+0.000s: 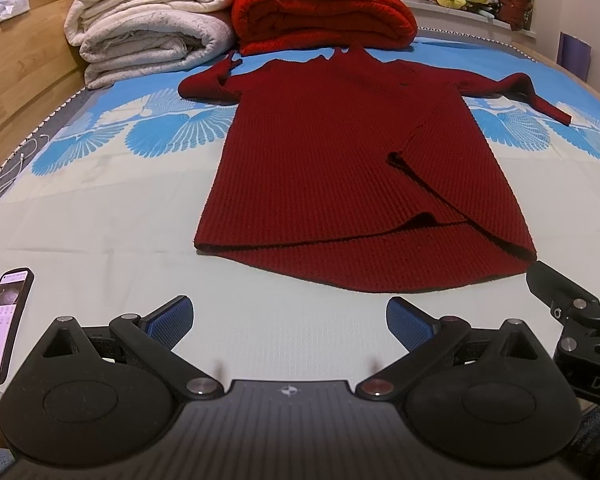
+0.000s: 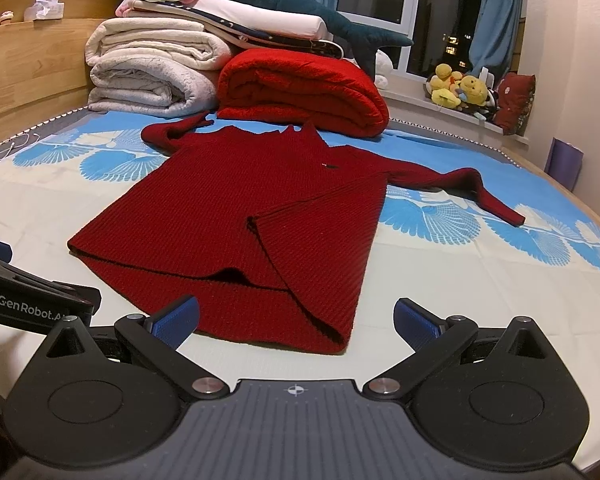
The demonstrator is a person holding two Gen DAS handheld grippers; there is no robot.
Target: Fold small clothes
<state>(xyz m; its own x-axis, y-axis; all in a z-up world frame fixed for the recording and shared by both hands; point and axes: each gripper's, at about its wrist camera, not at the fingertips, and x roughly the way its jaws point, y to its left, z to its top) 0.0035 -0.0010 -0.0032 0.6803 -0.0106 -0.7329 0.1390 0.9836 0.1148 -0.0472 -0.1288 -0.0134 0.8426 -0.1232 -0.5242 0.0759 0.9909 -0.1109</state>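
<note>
The dark red knit sweater (image 1: 340,168) lies flat in the centre of the frame on the bed sheet (image 1: 100,208), both sleeves out and one lower corner turned over. The folding looks barely begun. The left gripper (image 1: 290,320) and right gripper (image 2: 296,318) hover at bottom, jaws spread wide, empty.
</note>
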